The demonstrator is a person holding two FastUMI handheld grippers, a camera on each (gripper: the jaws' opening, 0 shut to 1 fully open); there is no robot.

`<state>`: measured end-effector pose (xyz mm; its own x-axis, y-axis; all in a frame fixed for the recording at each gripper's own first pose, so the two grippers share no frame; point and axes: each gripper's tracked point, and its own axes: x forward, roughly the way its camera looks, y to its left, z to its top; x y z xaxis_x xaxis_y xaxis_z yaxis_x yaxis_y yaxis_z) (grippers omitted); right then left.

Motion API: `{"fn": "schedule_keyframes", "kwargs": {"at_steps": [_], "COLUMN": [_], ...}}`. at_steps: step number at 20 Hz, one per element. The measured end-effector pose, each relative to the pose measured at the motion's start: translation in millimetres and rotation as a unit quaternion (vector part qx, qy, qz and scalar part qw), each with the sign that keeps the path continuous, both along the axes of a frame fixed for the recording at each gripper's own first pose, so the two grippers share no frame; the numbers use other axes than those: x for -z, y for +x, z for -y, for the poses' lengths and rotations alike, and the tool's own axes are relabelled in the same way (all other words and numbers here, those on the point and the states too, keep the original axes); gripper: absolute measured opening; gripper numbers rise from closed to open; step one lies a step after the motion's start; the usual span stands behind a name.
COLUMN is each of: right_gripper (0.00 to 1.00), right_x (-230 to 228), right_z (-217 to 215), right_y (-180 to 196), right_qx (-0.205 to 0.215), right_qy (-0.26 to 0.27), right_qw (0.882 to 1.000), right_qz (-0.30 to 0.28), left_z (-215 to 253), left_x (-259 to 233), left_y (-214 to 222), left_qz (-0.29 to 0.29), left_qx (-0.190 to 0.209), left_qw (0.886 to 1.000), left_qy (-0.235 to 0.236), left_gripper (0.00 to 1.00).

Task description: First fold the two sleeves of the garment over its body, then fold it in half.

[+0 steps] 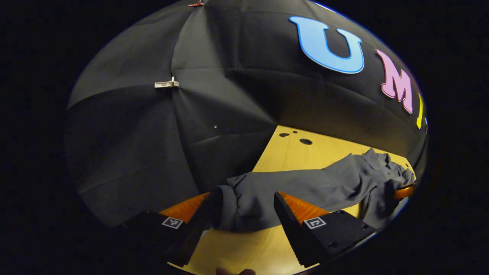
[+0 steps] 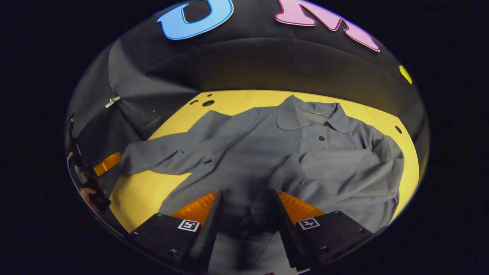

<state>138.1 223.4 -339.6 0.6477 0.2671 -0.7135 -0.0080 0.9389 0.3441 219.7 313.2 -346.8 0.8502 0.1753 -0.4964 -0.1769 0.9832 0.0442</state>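
Grey shirt point(image 2: 290, 160) spread on a wooden table point(image 2: 244, 101), left gripper point(image 1: 244, 206) fingers apart around a sleeve cuff point(image 1: 238, 204), right gripper point(image 2: 246, 206) fingers apart around the other cuff point(image 2: 256, 212) over the body

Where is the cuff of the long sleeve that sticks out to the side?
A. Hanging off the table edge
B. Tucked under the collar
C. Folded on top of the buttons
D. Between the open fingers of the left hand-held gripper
D: in the left gripper view the cuff lies on the table between the spread fingers of the left hand-held gripper, which have not closed on it.
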Motion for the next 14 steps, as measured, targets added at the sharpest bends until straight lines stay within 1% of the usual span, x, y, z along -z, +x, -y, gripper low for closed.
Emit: {"fn": "schedule_keyframes", "kwargs": {"at_steps": [2,3,6,8,12,14], "right_gripper": [0.83,0.84,0.85,0.85,0.84,0.84], "right_x": [-18.3,-26.9,-48.8,-59.1,-64.9,-62.1], "right_z": [3.1,6.3,23.7,40.8,77.0,94.3], "right_y": [-2.8,-5.1,-18.1,-32.1,-69.1,-84.5], "right_qx": [0.004,0.009,0.034,0.048,0.080,0.100], "right_qy": [0.014,0.018,0.023,0.018,0.003,-0.004], "right_qw": [1.000,1.000,0.999,0.998,0.996,0.995], "right_qz": [0.014,0.021,0.030,0.034,0.028,0.021], "left_z": [-6.6,-9.7,-16.6,-20.6,-13.2,-12.1], "left_x": [11.9,17.3,30.5,37.9,58.7,60.2], "left_y": [1.2,0.6,1.7,2.5,2.9,5.3], "left_qz": [-0.017,-0.024,-0.045,-0.060,-0.102,-0.106], "left_qx": [-0.006,-0.010,-0.021,-0.024,-0.009,-0.004], "left_qw": [1.000,1.000,0.999,0.998,0.995,0.994], "left_qy": [-0.005,-0.006,-0.013,-0.012,-0.013,-0.025], "left_gripper": [0.99,0.99,0.99,0.99,0.99,0.98]}}
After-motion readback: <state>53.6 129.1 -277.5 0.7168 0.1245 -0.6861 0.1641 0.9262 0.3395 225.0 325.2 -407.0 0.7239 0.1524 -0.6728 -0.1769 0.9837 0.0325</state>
